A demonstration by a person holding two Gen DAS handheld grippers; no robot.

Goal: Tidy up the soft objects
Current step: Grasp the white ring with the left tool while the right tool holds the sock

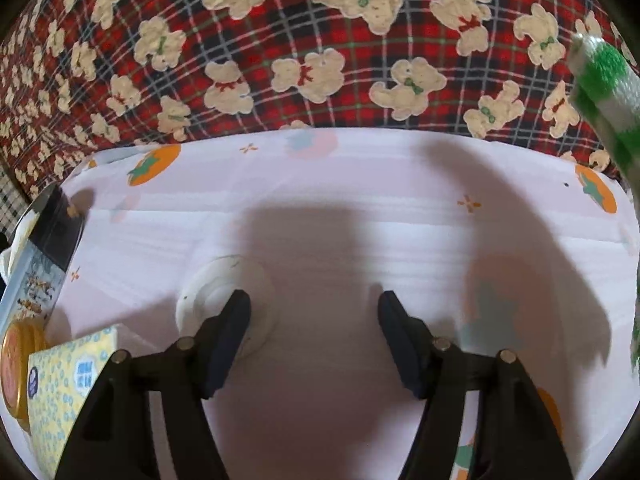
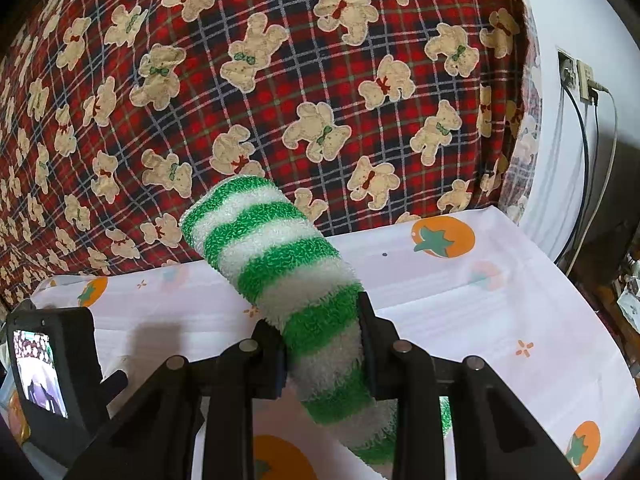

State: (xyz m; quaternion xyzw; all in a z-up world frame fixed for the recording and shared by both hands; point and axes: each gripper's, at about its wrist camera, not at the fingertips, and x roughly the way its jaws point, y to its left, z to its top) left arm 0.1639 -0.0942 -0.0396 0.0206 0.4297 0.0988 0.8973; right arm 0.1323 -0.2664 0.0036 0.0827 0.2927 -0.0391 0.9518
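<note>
A fluffy green-and-white striped sock (image 2: pixel 280 268) is clamped between the jaws of my right gripper (image 2: pixel 322 344) and sticks up and to the left above the white cloth-covered table (image 2: pixel 500 312). The sock's end also shows at the right edge of the left wrist view (image 1: pixel 600 80). My left gripper (image 1: pixel 314 312) is open and empty, low over the white tomato-print cloth (image 1: pixel 340 220), with its left finger over a round white object (image 1: pixel 224 300).
A red plaid bear-print blanket (image 1: pixel 300 40) fills the background behind the table. At the left stand a yellow patterned box (image 1: pixel 64 396), an orange-lidded jar (image 1: pixel 18 364) and a dark container (image 1: pixel 48 240). The left gripper's camera unit (image 2: pixel 52 372) shows in the right view. Wall sockets with cables (image 2: pixel 580 80) are at right.
</note>
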